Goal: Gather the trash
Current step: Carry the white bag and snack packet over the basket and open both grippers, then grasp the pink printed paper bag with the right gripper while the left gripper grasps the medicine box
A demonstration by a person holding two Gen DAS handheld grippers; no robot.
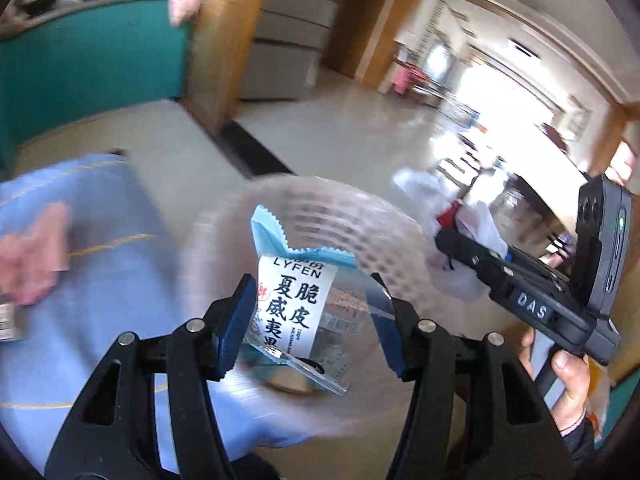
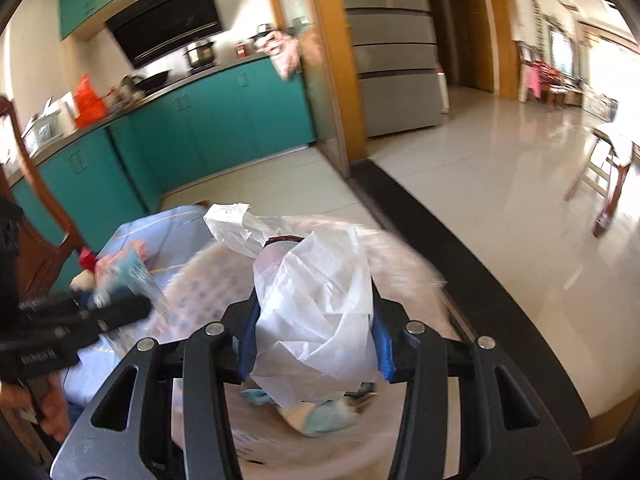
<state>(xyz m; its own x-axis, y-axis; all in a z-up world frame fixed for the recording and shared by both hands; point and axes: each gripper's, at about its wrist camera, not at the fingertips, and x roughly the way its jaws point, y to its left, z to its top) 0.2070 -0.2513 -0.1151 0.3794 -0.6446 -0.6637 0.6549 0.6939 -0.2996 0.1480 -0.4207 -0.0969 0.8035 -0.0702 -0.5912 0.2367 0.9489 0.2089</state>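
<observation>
My left gripper (image 1: 314, 320) is shut on a blue and white snack wrapper (image 1: 296, 304) printed LYFEN, held over a pale pink perforated basket (image 1: 360, 216) that is blurred. My right gripper (image 2: 316, 332) is shut on a crumpled white plastic bag (image 2: 320, 300) above the same basket (image 2: 404, 264), which has blue wrappers in its bottom. In the left wrist view the right gripper (image 1: 444, 248) comes in from the right with its bag (image 1: 472, 220). In the right wrist view the left gripper (image 2: 140, 304) enters from the left with the wrapper (image 2: 132, 272).
A table under a light blue cloth (image 1: 100, 240) lies to the left of the basket. Teal kitchen cabinets (image 2: 200, 120), a steel fridge (image 2: 392, 72) and a wooden chair (image 2: 32, 200) stand behind. A black threshold strip (image 2: 460, 240) crosses the tiled floor.
</observation>
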